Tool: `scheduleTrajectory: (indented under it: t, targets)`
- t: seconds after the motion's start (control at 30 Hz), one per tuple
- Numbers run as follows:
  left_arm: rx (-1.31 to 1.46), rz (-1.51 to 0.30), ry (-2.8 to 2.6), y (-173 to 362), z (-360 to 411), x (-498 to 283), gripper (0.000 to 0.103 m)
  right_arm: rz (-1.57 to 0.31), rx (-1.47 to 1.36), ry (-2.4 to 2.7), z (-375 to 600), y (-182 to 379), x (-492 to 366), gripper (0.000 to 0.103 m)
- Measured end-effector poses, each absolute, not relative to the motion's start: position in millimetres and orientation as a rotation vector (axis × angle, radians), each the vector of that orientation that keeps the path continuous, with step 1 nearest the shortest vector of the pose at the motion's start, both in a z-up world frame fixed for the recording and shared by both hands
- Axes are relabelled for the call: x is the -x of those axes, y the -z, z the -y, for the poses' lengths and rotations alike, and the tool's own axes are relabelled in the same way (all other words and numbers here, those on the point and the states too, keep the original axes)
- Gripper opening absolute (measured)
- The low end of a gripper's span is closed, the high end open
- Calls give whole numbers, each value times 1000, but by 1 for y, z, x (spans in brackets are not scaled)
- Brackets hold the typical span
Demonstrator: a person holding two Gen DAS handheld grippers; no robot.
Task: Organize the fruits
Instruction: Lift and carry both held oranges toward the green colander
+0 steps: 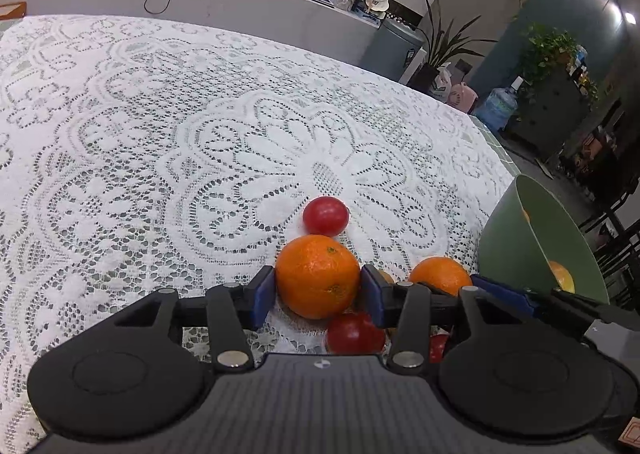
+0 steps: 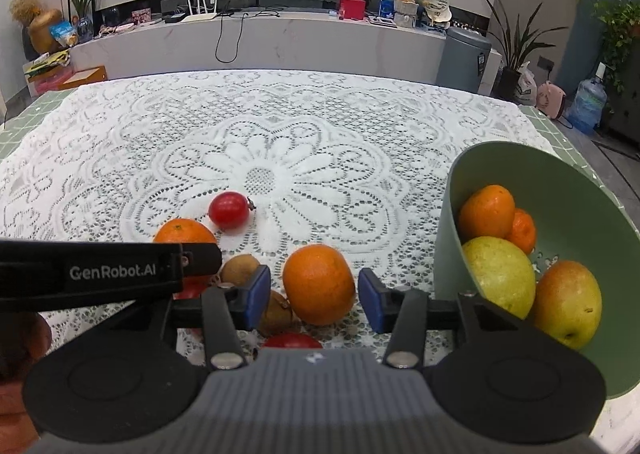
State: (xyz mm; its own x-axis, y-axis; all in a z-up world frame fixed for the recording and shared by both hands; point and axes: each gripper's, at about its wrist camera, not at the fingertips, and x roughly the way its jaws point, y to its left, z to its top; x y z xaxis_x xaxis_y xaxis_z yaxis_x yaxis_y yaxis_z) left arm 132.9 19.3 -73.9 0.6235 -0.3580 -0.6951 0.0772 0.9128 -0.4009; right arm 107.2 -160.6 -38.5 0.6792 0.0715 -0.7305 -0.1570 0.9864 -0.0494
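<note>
left gripper [image 1: 318, 290] | fingers [image 1: 262, 296] clamp orange [image 1: 318, 276] | lace tablecloth [image 1: 160, 133]

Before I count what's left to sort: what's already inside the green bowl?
In the green bowl: two oranges, a yellow-green fruit and a yellow-red fruit. Anything beneath them is covered.

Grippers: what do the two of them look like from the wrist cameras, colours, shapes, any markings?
Both match: a ribbed dark grey body with a small round emblem, two round black discs at the sides, and black link arms with silver pivot pins leading to blue-padded jaws. That holds for the left gripper and the right gripper. In the right wrist view the left one's black side carries white "GenRobot.AI" lettering. No cables or sleeves show.
</note>
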Motion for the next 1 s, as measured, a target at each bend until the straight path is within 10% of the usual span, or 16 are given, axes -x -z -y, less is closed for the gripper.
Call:
scheduleTrajectory:
  t: [1.0]
  targets:
    - [302, -701, 227, 27, -21, -88, 50, -639, 41, -192, 176, -1, -67, 36]
